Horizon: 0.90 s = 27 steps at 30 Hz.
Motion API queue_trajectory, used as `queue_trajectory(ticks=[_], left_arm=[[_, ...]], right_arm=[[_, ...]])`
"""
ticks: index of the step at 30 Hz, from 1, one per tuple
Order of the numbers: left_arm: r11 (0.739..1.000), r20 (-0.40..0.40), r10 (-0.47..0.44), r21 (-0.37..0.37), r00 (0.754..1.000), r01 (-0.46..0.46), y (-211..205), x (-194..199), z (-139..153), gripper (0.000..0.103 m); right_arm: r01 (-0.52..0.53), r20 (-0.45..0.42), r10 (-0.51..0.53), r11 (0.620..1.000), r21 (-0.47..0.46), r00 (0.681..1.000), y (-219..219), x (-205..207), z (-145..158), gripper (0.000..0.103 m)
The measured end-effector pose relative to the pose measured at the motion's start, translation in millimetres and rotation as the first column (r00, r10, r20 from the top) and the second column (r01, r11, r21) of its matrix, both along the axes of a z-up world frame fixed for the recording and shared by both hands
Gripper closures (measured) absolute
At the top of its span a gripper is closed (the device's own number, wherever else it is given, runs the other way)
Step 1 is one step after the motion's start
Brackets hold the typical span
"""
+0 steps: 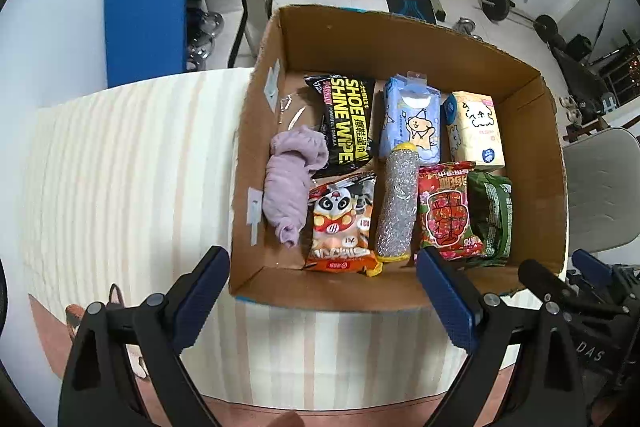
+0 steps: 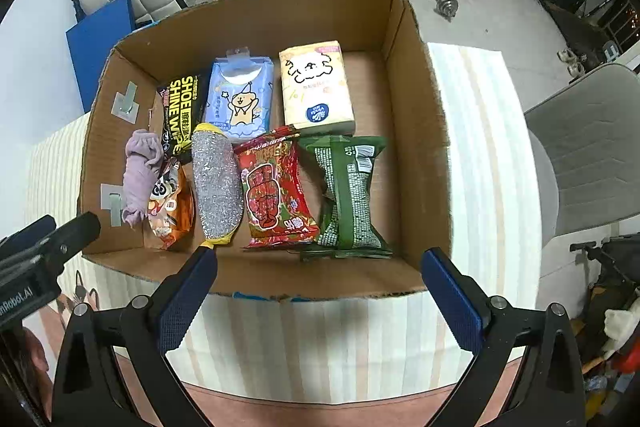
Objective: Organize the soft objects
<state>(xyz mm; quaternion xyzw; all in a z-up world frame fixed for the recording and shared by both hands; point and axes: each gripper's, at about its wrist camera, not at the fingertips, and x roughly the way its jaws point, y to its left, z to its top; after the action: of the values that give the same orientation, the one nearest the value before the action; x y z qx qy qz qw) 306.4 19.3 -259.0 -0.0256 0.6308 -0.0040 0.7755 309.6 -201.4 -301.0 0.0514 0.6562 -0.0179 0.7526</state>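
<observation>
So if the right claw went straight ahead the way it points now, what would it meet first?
Probably the cardboard box's near wall; if it clears the rim, the red snack packet or green packet inside. Depth is hard to judge. The right claw is open.

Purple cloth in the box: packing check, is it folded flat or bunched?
Bunched. The purple cloth lies crumpled beside the cardboard box's left wall.

Table (image 1: 120, 163) covered with a pale striped cloth, filling the left and lower frame in the left wrist view. A cardboard box (image 1: 384, 43) rests directly on it at centre right, reaching the table's far edge.
</observation>
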Motion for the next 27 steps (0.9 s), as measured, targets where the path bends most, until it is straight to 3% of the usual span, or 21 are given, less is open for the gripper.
queue_trajectory(ticks=[6, 16, 27], left_arm=[[1.0, 0.094, 0.008, 0.024, 0.996, -0.01, -2.8, -22.5, 33.2, 0.007], [0.999, 0.263, -0.033, 0.044, 0.964, 0.022, -21.3, -100.5, 132.8, 0.007], [1.0, 0.309, -0.028, 0.021, 0.951, 0.022, -25.1, -179.8, 194.5, 0.007]], right_arm=[[-0.007, 0.063, 0.008, 1.0, -0.015, 0.998, -0.3, -15.5, 28.3, 0.0], [-0.044, 0.221, 0.052, 0.998, -0.038, 0.974, -4.7, -92.9, 134.8, 0.0], [-0.02, 0.353, 0.021, 1.0, -0.007, 0.936, -18.0, -190.5, 232.9, 0.0]])
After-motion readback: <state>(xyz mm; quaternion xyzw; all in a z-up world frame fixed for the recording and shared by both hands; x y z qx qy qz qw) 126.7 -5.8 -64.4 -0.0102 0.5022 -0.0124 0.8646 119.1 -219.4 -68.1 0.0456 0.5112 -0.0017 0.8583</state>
